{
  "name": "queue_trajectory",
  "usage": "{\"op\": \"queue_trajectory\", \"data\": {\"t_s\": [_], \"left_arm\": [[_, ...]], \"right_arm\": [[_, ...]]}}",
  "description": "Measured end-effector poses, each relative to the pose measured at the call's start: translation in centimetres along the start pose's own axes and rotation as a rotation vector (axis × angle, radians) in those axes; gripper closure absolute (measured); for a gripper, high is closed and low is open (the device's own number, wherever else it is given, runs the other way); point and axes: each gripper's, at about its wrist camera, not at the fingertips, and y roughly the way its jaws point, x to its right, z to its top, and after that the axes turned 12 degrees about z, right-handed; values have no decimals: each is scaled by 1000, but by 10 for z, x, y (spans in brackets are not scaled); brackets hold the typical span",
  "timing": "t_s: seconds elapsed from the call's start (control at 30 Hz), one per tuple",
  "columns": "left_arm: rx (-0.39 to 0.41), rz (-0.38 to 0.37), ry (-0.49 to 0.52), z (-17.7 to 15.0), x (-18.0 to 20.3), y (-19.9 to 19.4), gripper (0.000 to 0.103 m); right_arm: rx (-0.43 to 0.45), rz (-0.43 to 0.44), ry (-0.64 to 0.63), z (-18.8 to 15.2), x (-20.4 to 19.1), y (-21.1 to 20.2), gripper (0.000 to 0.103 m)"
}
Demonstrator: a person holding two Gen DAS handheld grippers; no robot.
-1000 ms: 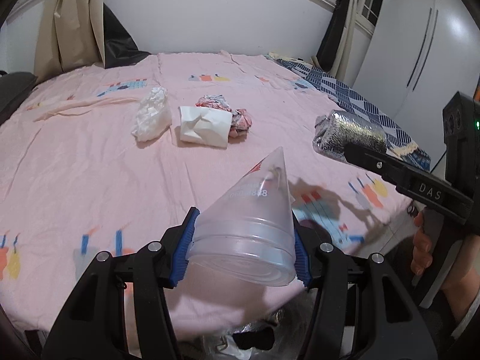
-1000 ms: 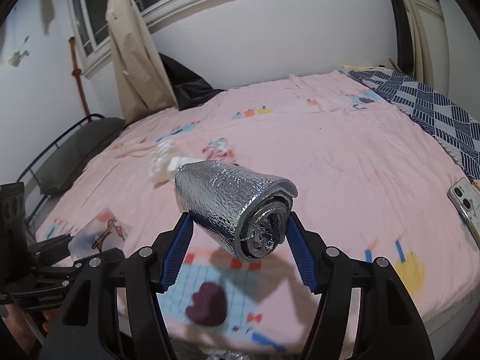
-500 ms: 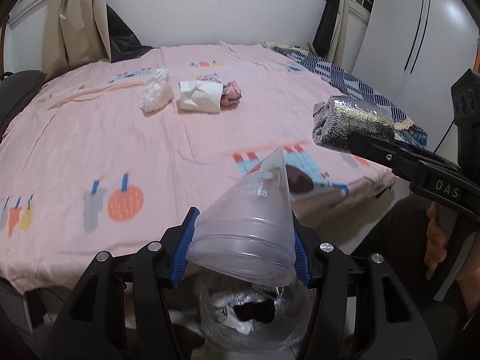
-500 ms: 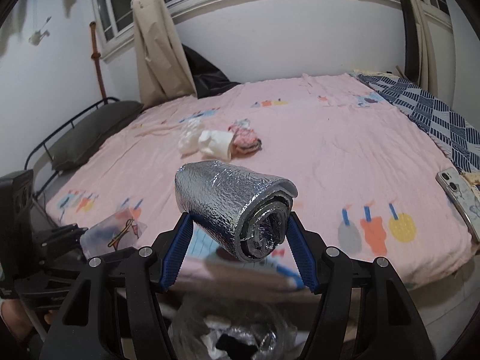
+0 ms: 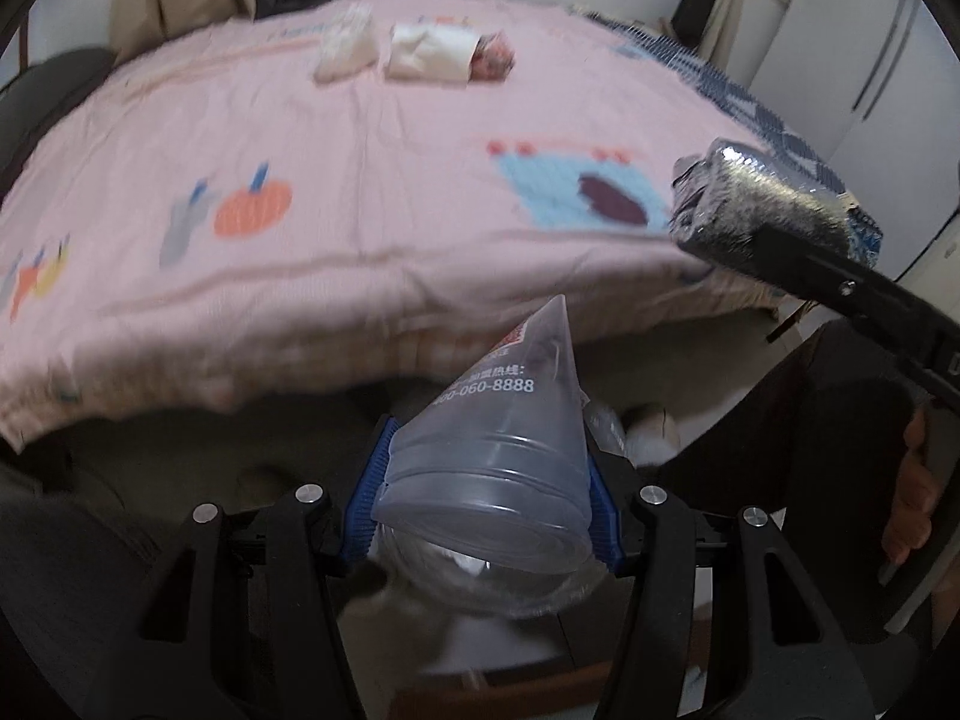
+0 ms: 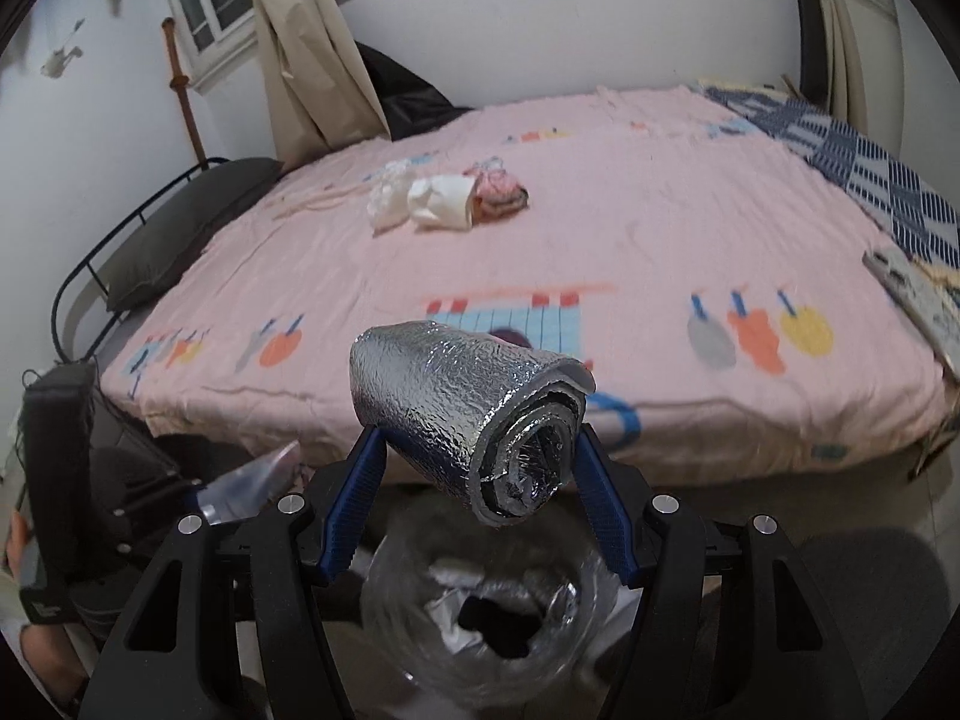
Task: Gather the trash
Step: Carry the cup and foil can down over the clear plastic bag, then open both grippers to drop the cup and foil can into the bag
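My left gripper (image 5: 483, 492) is shut on a crushed clear plastic cup (image 5: 498, 444) with white print, held off the foot of the bed. Right under it lies the mouth of a clear trash bag (image 5: 510, 588). My right gripper (image 6: 474, 468) is shut on a rolled silver foil wrap (image 6: 462, 402), hanging above the same trash bag (image 6: 492, 612), which holds crumpled paper. That foil roll (image 5: 756, 210) shows at the right of the left wrist view. The cup's tip (image 6: 252, 480) shows at the lower left of the right wrist view. More trash (image 6: 444, 198) lies mid-bed.
The pink bedsheet (image 6: 600, 240) covers the bed; a white wad (image 5: 348, 48), a paper bag (image 5: 432, 51) and a crumpled pink wrapper (image 5: 495, 60) lie on it. A phone (image 6: 912, 294) rests at the right edge, a dark pillow (image 6: 180, 228) on the left. A hand (image 5: 912, 498) grips the right tool.
Both grippers have drawn back off the bed toward its foot and tipped downward. The trash bag has come into view beneath them. Both still hold their items.
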Motion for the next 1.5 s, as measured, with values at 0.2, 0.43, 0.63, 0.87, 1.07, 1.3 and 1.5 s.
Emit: {"op": "queue_trajectory", "data": {"t_s": [0.2, 0.43, 0.63, 0.87, 1.07, 1.3, 1.5], "left_arm": [[-116, 24, -58, -17, -5, 18, 46], [-243, 48, -88, -28, -1, 42, 46], [-325, 95, -60, -35, 12, 64, 46], [-426, 111, -35, -42, 22, 96, 46], [-509, 112, -18, -48, 28, 126, 46], [-597, 106, 1, -55, 34, 157, 46], [-659, 78, -2, -61, 35, 178, 46]], "right_arm": [[-110, 8, 80, -15, 3, 20, 43], [-223, -20, 154, -33, 9, 46, 43], [-321, -51, 231, -51, 21, 73, 43], [-417, -96, 321, -75, 36, 104, 43], [-492, -127, 380, -89, 54, 126, 43], [-549, -148, 427, -100, 71, 148, 43], [-602, -168, 460, -112, 80, 168, 43]]}}
